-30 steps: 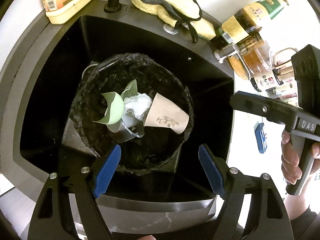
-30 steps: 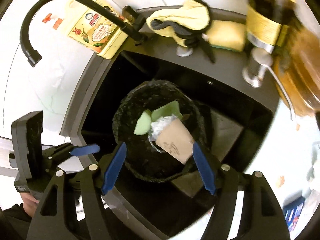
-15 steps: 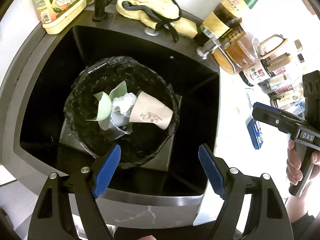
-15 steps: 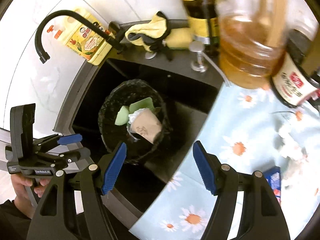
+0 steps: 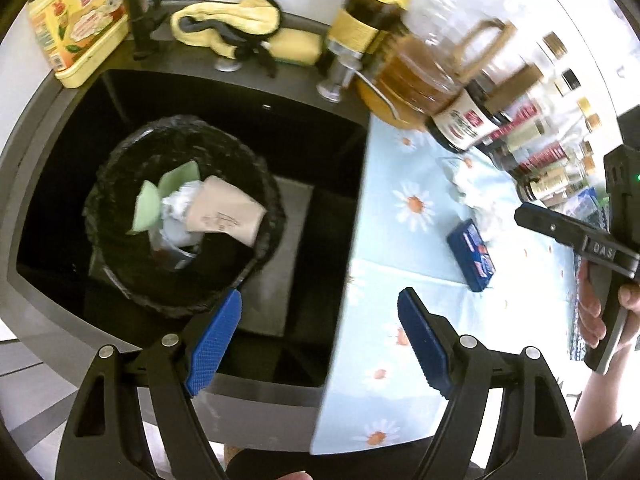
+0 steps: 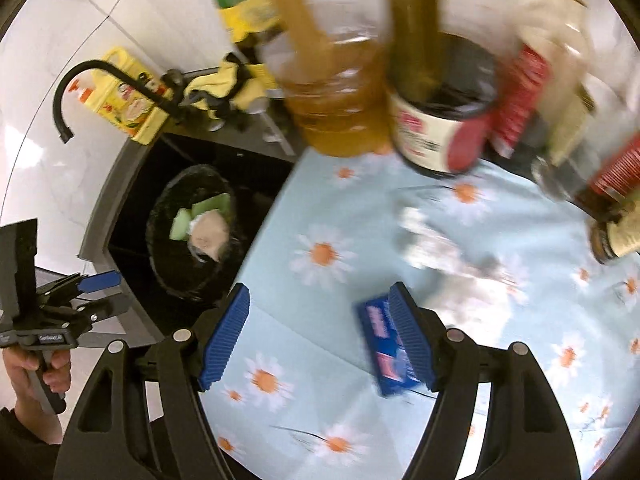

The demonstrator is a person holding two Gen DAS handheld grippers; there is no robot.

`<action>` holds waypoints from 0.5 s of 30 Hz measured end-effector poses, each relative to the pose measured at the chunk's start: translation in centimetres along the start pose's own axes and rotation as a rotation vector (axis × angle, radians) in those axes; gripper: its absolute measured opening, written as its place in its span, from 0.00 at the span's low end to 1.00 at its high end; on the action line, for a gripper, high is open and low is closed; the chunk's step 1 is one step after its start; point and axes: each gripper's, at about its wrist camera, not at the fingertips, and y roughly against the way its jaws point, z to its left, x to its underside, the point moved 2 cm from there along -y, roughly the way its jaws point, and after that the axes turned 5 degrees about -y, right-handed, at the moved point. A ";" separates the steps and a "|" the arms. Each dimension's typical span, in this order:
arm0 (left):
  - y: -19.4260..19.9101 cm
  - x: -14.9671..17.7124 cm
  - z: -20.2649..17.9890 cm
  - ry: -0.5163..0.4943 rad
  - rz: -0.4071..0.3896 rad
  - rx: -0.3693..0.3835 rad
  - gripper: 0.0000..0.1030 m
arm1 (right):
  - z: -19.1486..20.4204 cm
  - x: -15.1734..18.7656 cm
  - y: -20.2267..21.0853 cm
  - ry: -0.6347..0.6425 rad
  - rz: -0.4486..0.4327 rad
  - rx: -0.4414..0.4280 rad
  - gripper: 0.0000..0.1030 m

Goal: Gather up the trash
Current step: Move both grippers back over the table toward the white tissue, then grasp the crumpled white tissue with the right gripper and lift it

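My right gripper (image 6: 320, 340) hangs over the daisy-print cloth (image 6: 320, 360) on the counter, its jaws spread with nothing between them and just opened a little wider. The blue packet (image 6: 380, 344) is the landmark: it lies flat on the cloth, partly under my right-hand pad, so it sits off centre, toward that pad and not in the gap. Its long axis looks to run roughly along my pads, though blur softens its edges. Just past the packet lies a crumpled white wad (image 6: 448, 248), too smeared to name. My left gripper (image 5: 320, 340), jaws also wide and empty, straddles the edge between sink and cloth, well to the sink side of the packet (image 5: 472, 256); so I judge my right is the nearer hand. Farther off on that side, the black-lined bin (image 5: 120, 280) in the sink holds a paper cup (image 5: 224, 216) and scraps.
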 end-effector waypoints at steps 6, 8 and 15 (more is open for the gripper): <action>-0.4 1.0 -3.4 0.006 -0.003 -0.002 0.76 | -4.1 0.8 1.5 -0.009 -0.002 0.041 0.70; -0.6 1.4 -4.5 0.006 -0.004 -0.007 0.76 | -5.0 0.8 1.5 -0.009 0.000 0.054 0.70; -1.2 2.9 -7.9 0.030 -0.013 0.000 0.76 | -8.9 -0.1 0.3 -0.070 0.063 0.077 0.70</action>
